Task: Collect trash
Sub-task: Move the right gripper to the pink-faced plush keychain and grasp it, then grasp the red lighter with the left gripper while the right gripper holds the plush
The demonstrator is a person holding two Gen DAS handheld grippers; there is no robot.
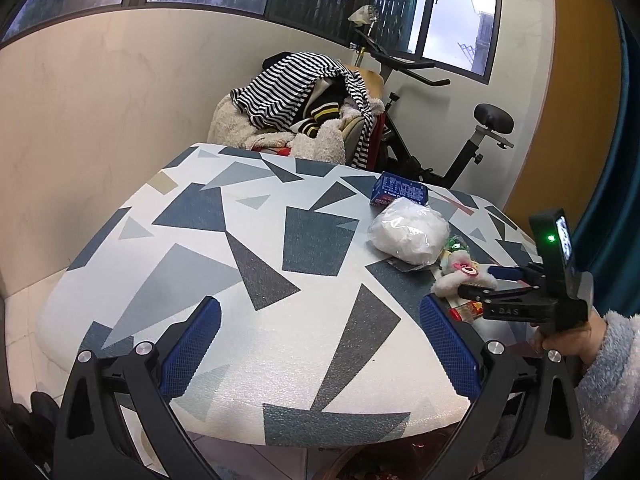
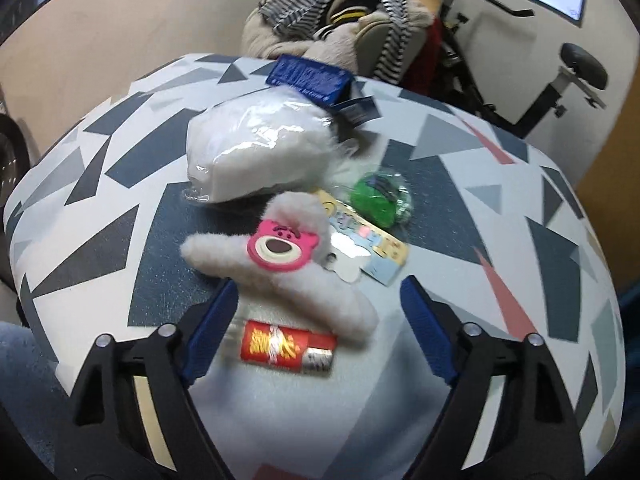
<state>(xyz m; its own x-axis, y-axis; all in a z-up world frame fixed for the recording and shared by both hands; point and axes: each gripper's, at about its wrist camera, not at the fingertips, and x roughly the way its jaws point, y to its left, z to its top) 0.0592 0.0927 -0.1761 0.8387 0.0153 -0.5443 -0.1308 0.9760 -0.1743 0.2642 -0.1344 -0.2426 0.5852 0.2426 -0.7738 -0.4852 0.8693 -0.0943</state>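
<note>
Jaws apart, clear bag (image 2: pixel 256 152) of white stuffing

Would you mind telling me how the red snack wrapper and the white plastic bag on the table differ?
The red snack wrapper is small, flat and printed with yellow lettering; the white plastic bag is far bulkier, puffed up, plain and glossy. The wrapper lies nearest the right gripper, between its open jaws with the pads clear of it; the bag sits farther back, beside the blue box. Both rest on the patterned table, untouched.
</note>
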